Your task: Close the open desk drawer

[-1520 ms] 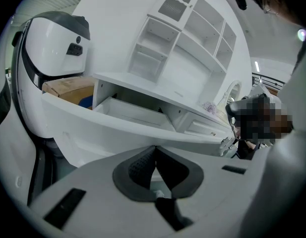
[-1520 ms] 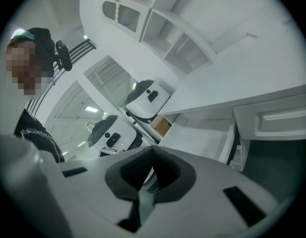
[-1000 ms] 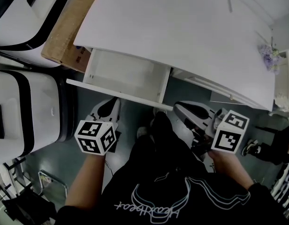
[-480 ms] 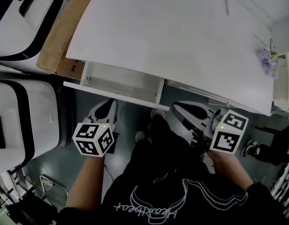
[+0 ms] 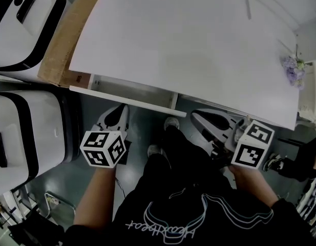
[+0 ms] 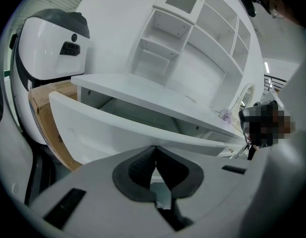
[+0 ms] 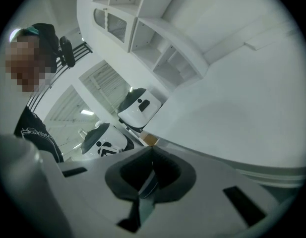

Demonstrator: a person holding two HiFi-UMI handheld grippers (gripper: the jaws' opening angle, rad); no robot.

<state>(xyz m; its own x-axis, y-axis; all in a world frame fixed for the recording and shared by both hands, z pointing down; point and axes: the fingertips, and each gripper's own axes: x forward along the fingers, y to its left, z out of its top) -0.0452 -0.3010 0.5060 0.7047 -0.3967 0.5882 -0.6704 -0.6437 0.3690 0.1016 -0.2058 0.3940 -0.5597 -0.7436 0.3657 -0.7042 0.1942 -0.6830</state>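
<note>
Desk drawer (image 5: pixel 127 96) barely open, left tongs (image 6: pixel 153 150) closed

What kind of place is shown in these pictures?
Probably an indoor lab or test room furnished like a study: a white desk with a drawer, open white shelves behind it, and bulky white-and-black machines beside it.

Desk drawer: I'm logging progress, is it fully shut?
Partly open: the drawer front juts past the desk top, a narrow strip of its inside showing.
</note>
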